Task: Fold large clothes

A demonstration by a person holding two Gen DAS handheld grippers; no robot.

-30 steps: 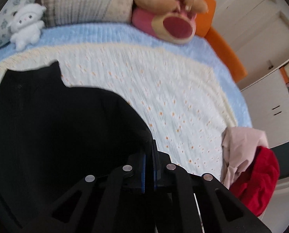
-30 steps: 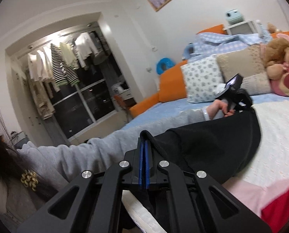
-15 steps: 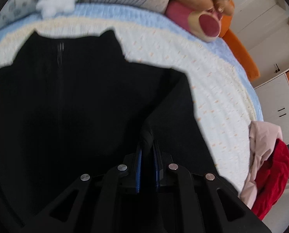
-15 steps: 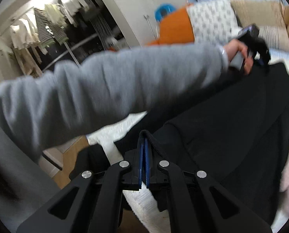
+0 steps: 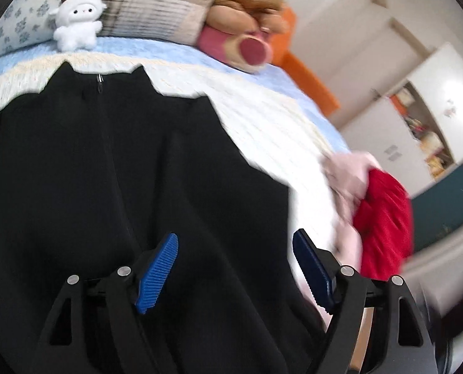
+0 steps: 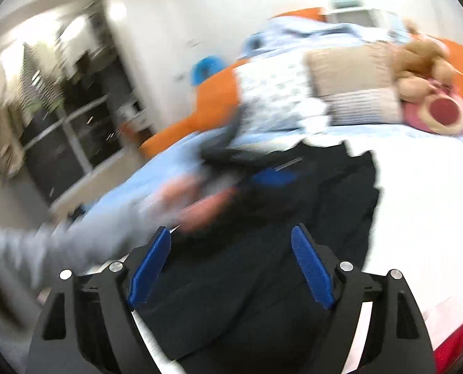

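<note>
With the black jacket [image 5: 113, 187] lying flat, zip up, collar toward the bed's [image 5: 281, 131] head edge, both the left gripper [image 5: 234, 268] and right gripper [image 6: 231, 265] gape wide and empty, so I'd pinch a side hem cleanly before folding inward.

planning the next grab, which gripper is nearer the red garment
Right. The red garment sits just beside the right gripper; the left gripper is farther along the black jacket.

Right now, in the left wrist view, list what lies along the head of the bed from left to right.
Floral pillow → white lamb plush → beige striped pillow → brown teddy bear → pink bear plush → orange bed frame.
</note>
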